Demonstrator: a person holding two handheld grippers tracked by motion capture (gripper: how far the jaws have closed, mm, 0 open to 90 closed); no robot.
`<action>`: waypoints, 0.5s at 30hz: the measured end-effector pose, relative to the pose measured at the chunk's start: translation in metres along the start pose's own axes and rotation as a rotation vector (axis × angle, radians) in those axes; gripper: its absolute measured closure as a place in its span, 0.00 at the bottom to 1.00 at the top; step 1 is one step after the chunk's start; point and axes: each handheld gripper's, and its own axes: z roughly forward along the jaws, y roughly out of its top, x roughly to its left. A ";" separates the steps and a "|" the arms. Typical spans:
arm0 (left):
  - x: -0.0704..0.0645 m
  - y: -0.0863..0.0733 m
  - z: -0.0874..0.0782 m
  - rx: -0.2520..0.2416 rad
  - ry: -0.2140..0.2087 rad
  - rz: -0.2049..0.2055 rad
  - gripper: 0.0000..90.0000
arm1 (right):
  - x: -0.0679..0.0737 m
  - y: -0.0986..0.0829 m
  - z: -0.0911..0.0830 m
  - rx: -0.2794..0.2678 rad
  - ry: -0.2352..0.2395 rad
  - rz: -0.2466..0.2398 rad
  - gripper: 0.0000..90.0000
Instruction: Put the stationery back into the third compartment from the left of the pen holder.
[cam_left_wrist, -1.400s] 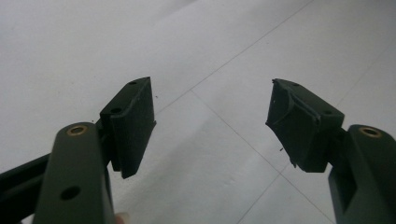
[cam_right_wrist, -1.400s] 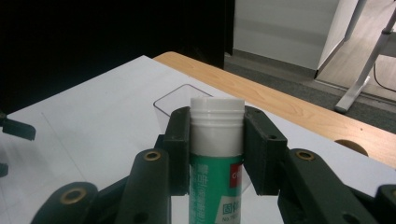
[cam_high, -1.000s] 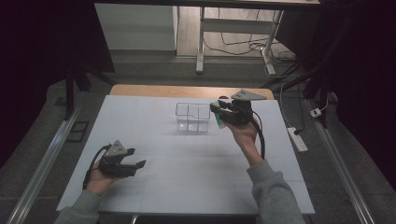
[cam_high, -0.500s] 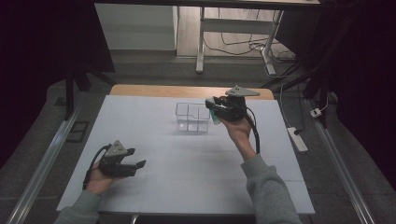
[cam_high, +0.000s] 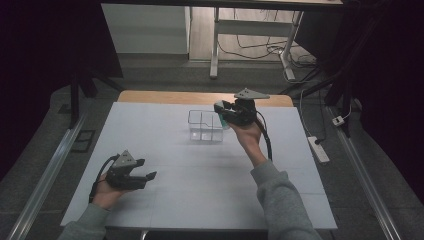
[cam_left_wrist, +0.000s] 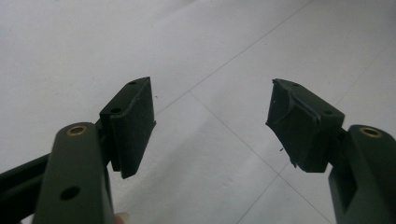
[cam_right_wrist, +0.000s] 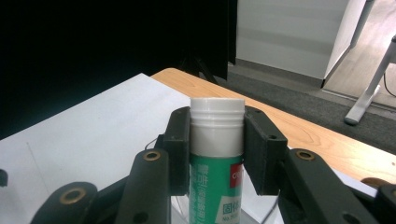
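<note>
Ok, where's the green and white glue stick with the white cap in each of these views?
High view: the green and white glue stick sits in the right gripper, upper centre, beside the clear plastic divided box.
Left gripper view: not in it.
Right gripper view: bottom centre, white cap up, clamped between the jaws.
Shared landmark: the white table with its wooden far edge.

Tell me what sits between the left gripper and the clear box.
Nothing: in the high view, only bare white table stretches from the left gripper to the clear box.
</note>
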 end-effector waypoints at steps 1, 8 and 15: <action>0.000 0.000 0.000 0.000 0.000 -0.001 0.35 | 0.000 0.000 0.003 -0.002 0.001 0.000 0.71; 0.001 -0.001 -0.001 -0.002 -0.002 -0.003 0.35 | -0.002 0.004 0.020 -0.007 -0.004 0.000 0.71; 0.001 -0.001 -0.001 -0.003 -0.001 -0.006 0.35 | -0.014 0.001 0.031 -0.026 -0.032 0.025 0.71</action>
